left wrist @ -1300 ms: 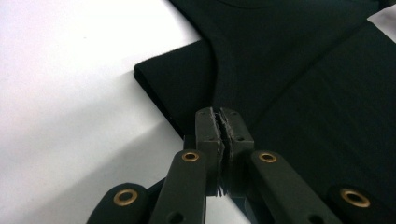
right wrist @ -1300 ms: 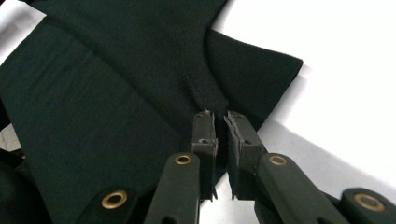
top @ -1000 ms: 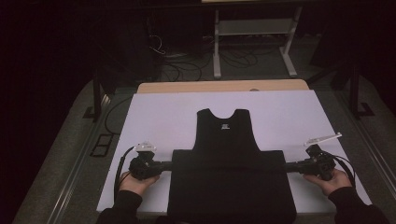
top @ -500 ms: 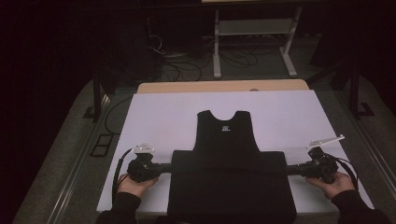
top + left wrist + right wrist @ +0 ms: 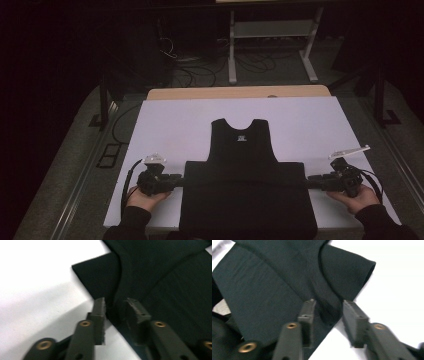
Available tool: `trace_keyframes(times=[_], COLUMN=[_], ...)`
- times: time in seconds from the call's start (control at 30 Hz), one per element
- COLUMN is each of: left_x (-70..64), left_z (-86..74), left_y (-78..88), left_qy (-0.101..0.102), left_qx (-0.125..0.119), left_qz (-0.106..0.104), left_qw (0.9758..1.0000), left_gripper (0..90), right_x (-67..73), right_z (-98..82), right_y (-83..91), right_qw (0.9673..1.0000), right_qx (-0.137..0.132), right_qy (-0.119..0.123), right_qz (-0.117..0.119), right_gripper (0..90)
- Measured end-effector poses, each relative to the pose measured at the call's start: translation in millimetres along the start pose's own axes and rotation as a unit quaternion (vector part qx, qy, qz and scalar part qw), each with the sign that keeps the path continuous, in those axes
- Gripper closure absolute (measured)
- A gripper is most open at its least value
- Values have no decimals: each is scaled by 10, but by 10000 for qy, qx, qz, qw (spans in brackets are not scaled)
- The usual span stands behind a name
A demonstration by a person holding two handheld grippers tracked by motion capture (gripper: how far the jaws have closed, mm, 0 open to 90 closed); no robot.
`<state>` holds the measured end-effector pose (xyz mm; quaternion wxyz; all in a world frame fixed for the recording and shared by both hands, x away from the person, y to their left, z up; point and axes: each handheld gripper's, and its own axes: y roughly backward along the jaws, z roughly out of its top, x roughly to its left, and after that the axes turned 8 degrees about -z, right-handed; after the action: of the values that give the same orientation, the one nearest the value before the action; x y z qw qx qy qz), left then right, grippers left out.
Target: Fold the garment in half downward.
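Observation:
A black sleeveless garment (image 5: 245, 195) lies on the white board, its lower part folded up into a wide band across the chest. My left gripper (image 5: 178, 179) sits at the band's left end and my right gripper (image 5: 311, 178) at its right end, each held in a hand. In the left gripper view the jaws (image 5: 116, 311) have just been opening, and the folded fabric edge (image 5: 117, 285) runs between the parted pads. In the right gripper view the jaws (image 5: 329, 313) have also just been opening. They stand apart around the garment's hem (image 5: 324, 297) without pressing it.
The white board (image 5: 170, 125) lies on a wooden table whose far edge (image 5: 235, 92) shows behind it. Bare board stretches beyond the garment's neck. A metal-legged stand (image 5: 270, 30) and loose cables (image 5: 200, 65) are on the dark floor at the back.

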<state>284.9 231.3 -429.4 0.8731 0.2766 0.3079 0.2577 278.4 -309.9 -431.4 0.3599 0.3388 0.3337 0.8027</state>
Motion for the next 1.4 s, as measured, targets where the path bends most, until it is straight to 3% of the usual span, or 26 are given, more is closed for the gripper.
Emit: trace_keyframes(times=[0.23, 0.33, 0.43, 0.6, 0.7, 0.87, 1.07, 1.4], left_x=[26, 13, -14, -3, 19, 70, 137, 198], left_z=[31, 46, 74, 111, 132, 159, 183, 216], left_y=[51, 64, 62, 27, 17, -1, -41, -53], left_qy=[-27, -131, -310, -452, -537, -593, -544, -618], left_qx=[-260, -316, -361, -303, -283, -367, -397, -601], left_qz=[220, 244, 315, 185, 165, 69, 13, 14], left_qw=[9994, 9991, 9984, 9983, 9980, 9975, 9977, 9963], left_gripper=[370, 347, 263, 177, 152, 120, 7, 0], right_x=[21, 27, 38, 36, 29, 8, 2, -47], right_z=[16, 30, 46, 76, 101, 140, 176, 250], right_y=[11, 32, 42, 35, 33, 8, 3, -27], right_qw=[9997, 9992, 9986, 9979, 9975, 9969, 9961, 9954], right_qx=[-182, -332, -439, -514, -550, -614, -679, -743], right_qy=[109, 187, 242, 350, 384, 386, 454, 478], right_qz=[-117, -105, -140, -175, -222, -312, -330, -360], right_gripper=[336, 270, 199, 122, 25, 0, 0, 0])
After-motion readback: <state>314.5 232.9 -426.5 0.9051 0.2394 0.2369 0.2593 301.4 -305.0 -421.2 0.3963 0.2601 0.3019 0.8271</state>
